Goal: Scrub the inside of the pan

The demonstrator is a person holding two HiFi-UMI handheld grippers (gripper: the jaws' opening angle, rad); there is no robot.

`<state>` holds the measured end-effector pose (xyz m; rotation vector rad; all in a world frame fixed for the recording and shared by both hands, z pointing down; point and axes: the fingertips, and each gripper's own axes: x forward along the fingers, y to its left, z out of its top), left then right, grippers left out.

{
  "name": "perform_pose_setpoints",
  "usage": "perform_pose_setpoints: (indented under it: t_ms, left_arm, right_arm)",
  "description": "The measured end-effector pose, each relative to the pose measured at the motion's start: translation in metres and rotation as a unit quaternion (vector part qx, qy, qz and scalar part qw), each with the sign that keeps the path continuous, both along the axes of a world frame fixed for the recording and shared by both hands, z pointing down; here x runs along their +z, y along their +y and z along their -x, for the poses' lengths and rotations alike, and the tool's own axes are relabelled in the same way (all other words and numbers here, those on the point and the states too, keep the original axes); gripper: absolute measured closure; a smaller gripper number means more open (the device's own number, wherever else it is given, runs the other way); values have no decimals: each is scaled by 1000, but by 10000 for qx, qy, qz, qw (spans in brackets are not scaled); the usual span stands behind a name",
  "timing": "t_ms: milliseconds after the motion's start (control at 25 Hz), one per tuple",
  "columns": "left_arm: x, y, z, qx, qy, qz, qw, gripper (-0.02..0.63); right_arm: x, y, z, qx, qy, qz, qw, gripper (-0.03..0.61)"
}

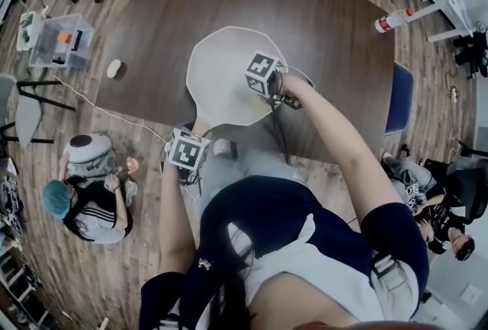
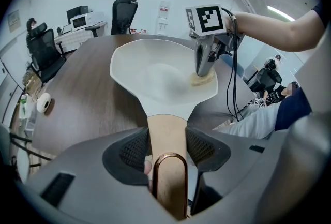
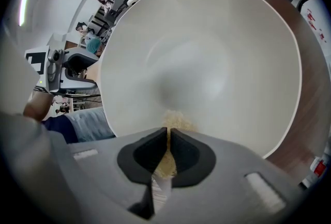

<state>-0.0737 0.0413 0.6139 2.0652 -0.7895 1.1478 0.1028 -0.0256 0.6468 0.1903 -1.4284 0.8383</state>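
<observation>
Pan (image 1: 221,77), pale cream and wide, sits on a dark wooden surface (image 1: 328,16) close to the edge nearest the person. Its tan handle (image 2: 166,135) points back toward them. The left tool (image 2: 166,158) is clamped on that handle, with a jaw pressed against each side next to the copper-coloured loop (image 2: 169,158) at its end. The right tool (image 3: 168,150) comes down into the pan from the person's right. Its jaws are closed tight on a yellowish scrub pad (image 3: 175,120), and the left gripper view shows the pad (image 2: 202,79) touching the inner wall near the right rim. The rest of the pan's inside shows bare.

A white bottle (image 1: 393,20) with a red cap lies at the surface's far right edge. A small roll (image 1: 114,68) rests near the left edge. Both are well apart from the pan. On the wooden floor to the left are a clear plastic box (image 1: 61,39) and a seated person (image 1: 91,203).
</observation>
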Motion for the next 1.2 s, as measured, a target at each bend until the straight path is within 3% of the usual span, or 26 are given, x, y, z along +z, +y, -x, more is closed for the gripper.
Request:
perform_pose_setpoints:
  t_ms: [280, 680, 1200]
  left_arm:
    - [-1, -1, 3, 10, -18, -6, 10000, 388]
    - [1, -1, 3, 52, -10, 44, 10000, 389]
    - [7, 0, 2, 133, 66, 165, 9998, 390]
  right_arm:
    - [-1, 13, 18, -150, -17, 269, 9995, 560]
    - [-3, 35, 67, 107, -871, 896, 9921, 560]
    - [1, 34, 111, 140, -1319, 812, 9878, 561]
